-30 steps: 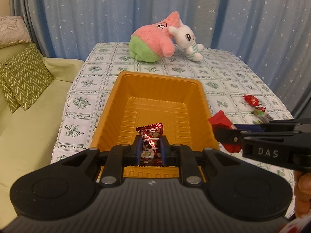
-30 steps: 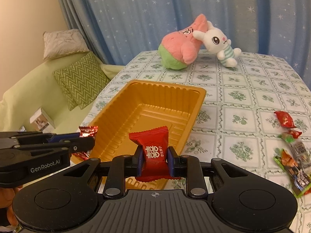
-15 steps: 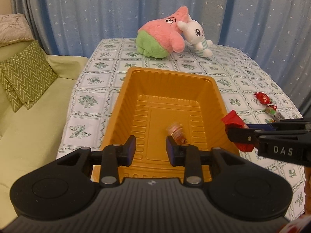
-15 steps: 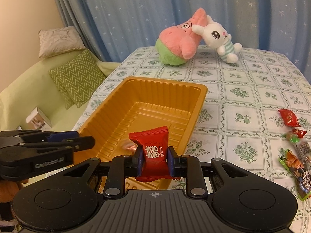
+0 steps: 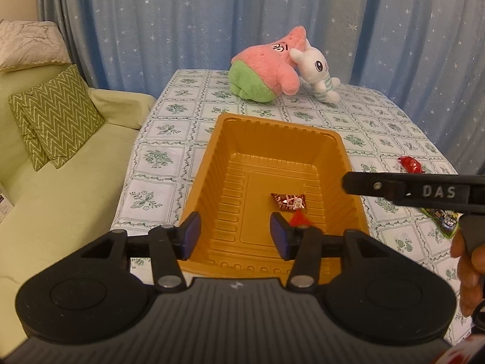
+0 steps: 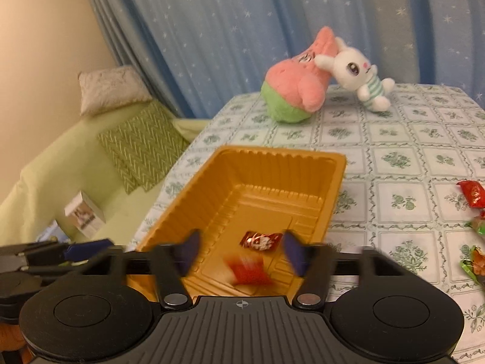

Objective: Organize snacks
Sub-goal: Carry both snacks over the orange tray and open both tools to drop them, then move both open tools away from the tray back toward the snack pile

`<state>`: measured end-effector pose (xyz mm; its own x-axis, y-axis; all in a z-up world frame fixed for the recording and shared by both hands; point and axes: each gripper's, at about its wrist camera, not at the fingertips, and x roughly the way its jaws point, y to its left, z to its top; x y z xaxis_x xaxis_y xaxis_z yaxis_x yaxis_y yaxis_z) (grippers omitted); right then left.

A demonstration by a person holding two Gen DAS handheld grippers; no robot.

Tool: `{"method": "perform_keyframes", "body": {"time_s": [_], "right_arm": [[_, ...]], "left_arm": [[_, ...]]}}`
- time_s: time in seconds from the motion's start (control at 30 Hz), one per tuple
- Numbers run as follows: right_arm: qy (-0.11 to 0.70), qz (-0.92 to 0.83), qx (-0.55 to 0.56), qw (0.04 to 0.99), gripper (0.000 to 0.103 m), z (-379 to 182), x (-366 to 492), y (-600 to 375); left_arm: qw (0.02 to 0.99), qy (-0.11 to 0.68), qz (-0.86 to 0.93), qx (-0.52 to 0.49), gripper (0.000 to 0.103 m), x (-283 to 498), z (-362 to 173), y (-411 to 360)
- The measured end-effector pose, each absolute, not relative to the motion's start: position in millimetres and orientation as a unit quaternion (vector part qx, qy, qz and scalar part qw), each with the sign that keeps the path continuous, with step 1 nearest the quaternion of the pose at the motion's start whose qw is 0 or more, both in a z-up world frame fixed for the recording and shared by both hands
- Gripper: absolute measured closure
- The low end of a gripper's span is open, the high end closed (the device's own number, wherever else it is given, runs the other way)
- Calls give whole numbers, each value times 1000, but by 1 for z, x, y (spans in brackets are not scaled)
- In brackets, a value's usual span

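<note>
An orange plastic tray stands on the patterned tablecloth. A dark red wrapped candy lies on the tray floor. My left gripper hovers over the tray's near end, its jaws opening with nothing between them. My right gripper is over the tray too, jaws opening. A bright red snack packet is blurred below its jaws, free of the pads; its tip shows beside the left gripper's right finger. The right gripper's side crosses the left wrist view.
Loose wrapped snacks lie on the table to the right of the tray. A pink and green plush and a white bunny plush sit at the table's far end. A green sofa with cushions borders the left.
My left gripper let go of the dark red candy, which now lies in the tray. My right gripper opened and the bright red packet dropped from its pads toward the tray.
</note>
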<state>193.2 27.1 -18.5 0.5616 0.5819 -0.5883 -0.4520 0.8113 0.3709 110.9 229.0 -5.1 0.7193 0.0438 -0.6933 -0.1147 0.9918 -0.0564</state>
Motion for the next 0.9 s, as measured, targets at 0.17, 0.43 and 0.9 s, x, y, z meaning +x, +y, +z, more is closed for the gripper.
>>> {"method": "perform_keyframes", "body": {"time_s": [0.17, 0.43, 0.9], "right_arm": [[370, 260, 96, 887, 37, -15, 175, -3], [373, 209, 98, 899, 37, -10, 132, -62], [354, 154, 69, 920, 37, 15, 76, -131]], "left_arm": [[929, 363, 40, -60, 47, 94, 3, 220], [932, 355, 26, -69, 40, 62, 16, 181], [931, 358, -10, -72, 33, 26, 30, 95]]}}
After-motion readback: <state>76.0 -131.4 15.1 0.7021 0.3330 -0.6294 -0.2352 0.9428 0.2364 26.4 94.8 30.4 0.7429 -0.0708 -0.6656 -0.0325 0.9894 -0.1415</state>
